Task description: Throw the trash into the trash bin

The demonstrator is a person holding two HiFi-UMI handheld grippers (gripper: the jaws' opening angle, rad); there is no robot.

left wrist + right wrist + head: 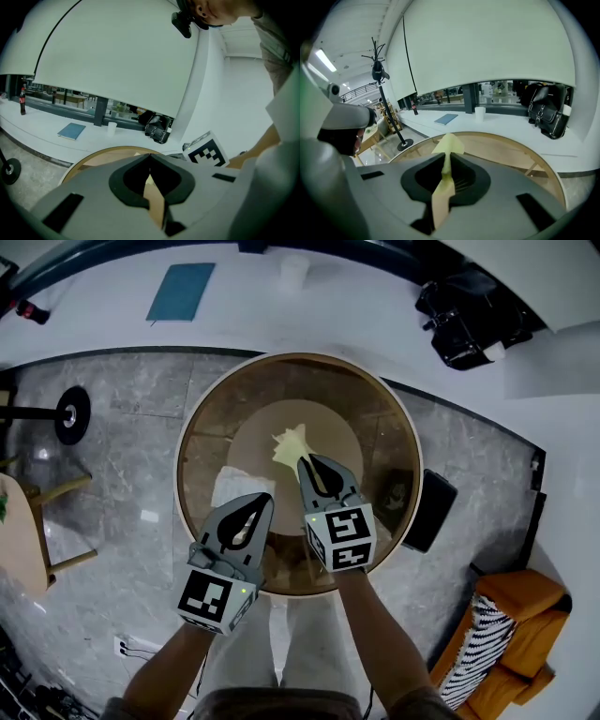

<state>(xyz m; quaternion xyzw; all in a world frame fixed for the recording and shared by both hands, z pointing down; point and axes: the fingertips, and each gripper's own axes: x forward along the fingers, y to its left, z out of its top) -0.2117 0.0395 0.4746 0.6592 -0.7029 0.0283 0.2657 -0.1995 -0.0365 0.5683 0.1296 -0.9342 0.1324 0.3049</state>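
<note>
trash scrap (pixel 449 143) is pinched in our right tongs (pixel 446 159), we judge to lift it off the round bench (pixel 375 409). our left tongs (pixel 150 157) are closed, empty.

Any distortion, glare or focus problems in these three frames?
Head view: strong fisheye, the white counter bows around the round table. Left gripper view: dark vignette corners, near jaws soft. Right gripper view: ceiling light blown out top left; yellow paper scrap sharp at tip, blurred nearer the lens.
</note>
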